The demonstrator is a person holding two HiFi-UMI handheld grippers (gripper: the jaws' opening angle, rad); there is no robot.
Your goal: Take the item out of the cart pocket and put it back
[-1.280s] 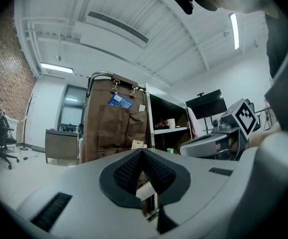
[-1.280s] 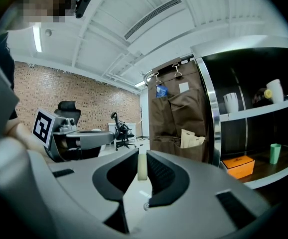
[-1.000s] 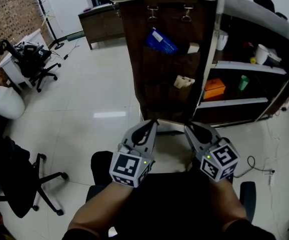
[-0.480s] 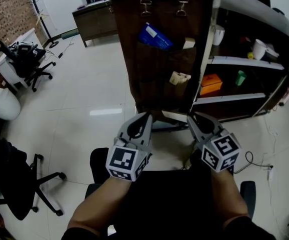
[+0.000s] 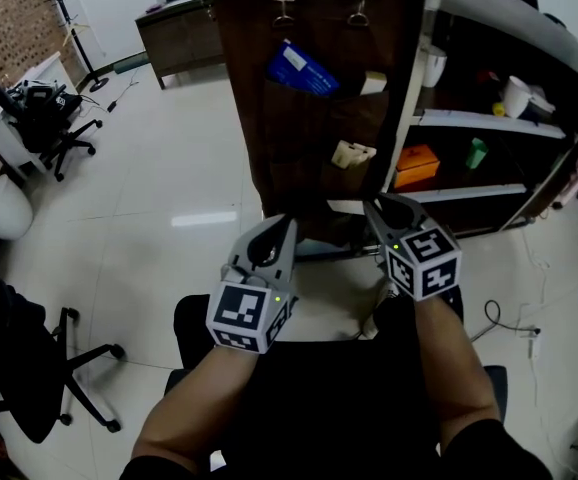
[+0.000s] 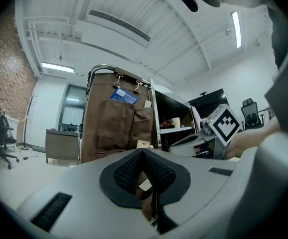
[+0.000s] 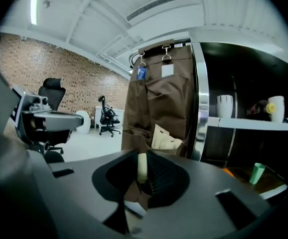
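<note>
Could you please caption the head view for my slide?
Left gripper and right gripper face cart pockets holding a blue item and a beige item.

Black office chair (image 5: 19, 378), orange box (image 5: 416, 167), white cup (image 5: 515, 96)

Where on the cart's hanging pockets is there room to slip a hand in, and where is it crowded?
Freest: the bare brown panel below the blue pack and left of the cream item. Open floor lies left of the cart. Crowded: the right column, with the white card above the cream item.
</note>
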